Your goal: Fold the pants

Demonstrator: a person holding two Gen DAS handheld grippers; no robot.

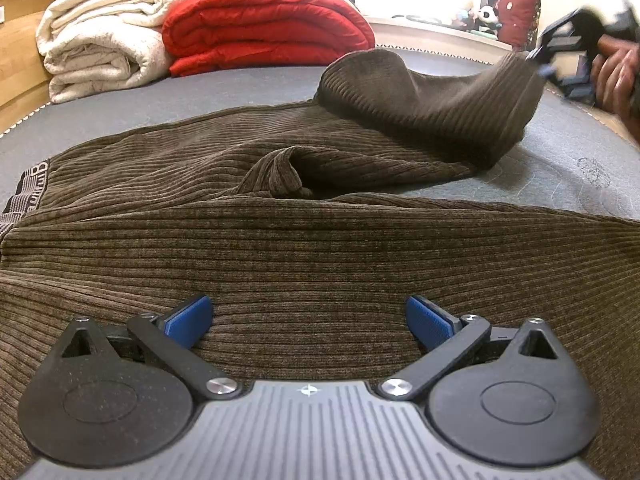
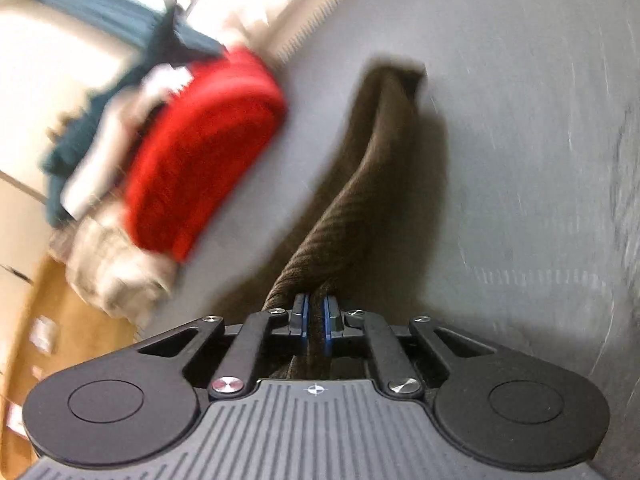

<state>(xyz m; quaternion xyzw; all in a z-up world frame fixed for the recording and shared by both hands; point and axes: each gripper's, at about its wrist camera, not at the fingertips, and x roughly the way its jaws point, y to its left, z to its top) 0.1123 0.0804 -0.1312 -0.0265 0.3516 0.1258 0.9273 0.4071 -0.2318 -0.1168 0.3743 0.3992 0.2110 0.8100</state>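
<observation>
Brown corduroy pants point(image 2: 360, 184) blur beyond the right gripper point(image 2: 316, 316), pinched tight; left gripper point(image 1: 310, 322) gapes, empty.

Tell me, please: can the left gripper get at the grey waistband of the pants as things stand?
Probably yes. The left gripper is open over the brown pants, and the waistband lies uncovered to its left on the mattress; nothing stands between.

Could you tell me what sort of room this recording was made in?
Most likely a bedroom: the pants lie on a grey mattress, folded quilts are stacked at its far end, and soft toys sit on a ledge behind.
</observation>
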